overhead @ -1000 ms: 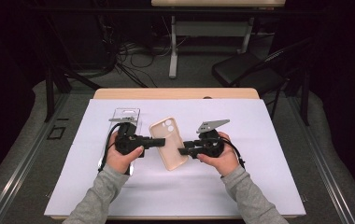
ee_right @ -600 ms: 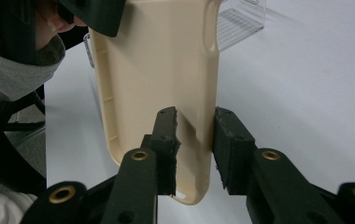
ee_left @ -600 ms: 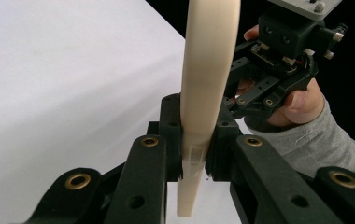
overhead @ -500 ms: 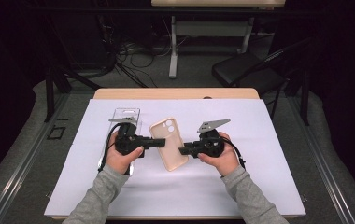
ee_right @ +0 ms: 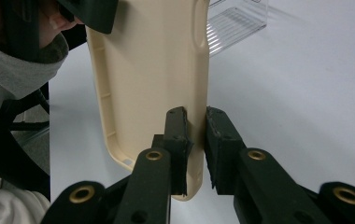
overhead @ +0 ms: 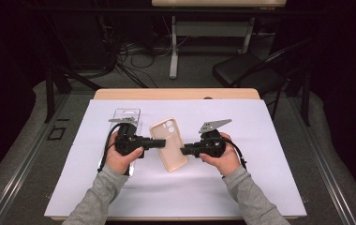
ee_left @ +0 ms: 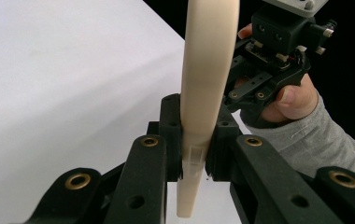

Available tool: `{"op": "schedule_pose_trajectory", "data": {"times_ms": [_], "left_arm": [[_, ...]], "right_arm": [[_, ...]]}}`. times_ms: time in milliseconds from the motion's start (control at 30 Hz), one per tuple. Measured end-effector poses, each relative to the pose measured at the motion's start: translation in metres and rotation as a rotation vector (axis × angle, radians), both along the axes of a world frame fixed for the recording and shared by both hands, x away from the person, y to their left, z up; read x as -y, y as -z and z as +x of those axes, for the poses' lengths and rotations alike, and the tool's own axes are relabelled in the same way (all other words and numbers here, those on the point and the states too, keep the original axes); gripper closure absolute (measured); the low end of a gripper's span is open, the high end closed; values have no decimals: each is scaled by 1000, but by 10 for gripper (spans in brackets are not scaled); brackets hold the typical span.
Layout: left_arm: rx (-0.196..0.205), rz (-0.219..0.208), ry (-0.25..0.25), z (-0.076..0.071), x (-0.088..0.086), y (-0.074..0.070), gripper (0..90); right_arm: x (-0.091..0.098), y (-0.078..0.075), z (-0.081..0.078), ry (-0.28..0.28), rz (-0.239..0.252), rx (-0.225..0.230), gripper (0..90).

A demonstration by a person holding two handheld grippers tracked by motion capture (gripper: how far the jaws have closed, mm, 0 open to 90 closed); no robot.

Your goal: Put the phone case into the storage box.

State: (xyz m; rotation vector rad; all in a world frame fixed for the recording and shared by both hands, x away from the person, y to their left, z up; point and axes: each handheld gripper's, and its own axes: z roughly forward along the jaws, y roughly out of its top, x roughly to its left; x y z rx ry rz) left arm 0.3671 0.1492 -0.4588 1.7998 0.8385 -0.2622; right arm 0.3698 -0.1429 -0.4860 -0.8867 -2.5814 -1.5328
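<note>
From the high view I have the cream phone case (overhead: 168,144) held up over the middle of the white table cover (overhead: 270,154), the left gripper (overhead: 156,143) at its left edge and the right gripper (overhead: 183,150) at its right edge, with a clear plastic tray (overhead: 125,116) behind my left hand, a folding chair (overhead: 255,70) and floor cables beyond in a dark room. In the left gripper view my jaws are clamped tight on the case's thin edge (ee_left: 202,93), and my worry is that pulling from both sides could bend the soft shell or let it pop free. In the right gripper view the jaws have just been closing around the case wall (ee_right: 157,79); one pad touches it and the other shows a slight gap, so if I lift now it could slip and swing.
</note>
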Motion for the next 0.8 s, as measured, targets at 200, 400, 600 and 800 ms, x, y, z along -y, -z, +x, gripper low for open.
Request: {"op": "schedule_pose_trajectory", "data": {"times_ms": [200,400,600,800], "left_arm": [[1,1,1,0,0,0,797],[0,3,0,0,1,0,797],[0,1,0,0,1,0,796],[1,1,-5,0,1,0,796]], "right_arm": [[1,1,1,-4,7,-10,818],[2,2,2,-9,8,-16,820],[2,3,3,-16,15,-7,823],[2,3,3,-17,13,0,825]]}}
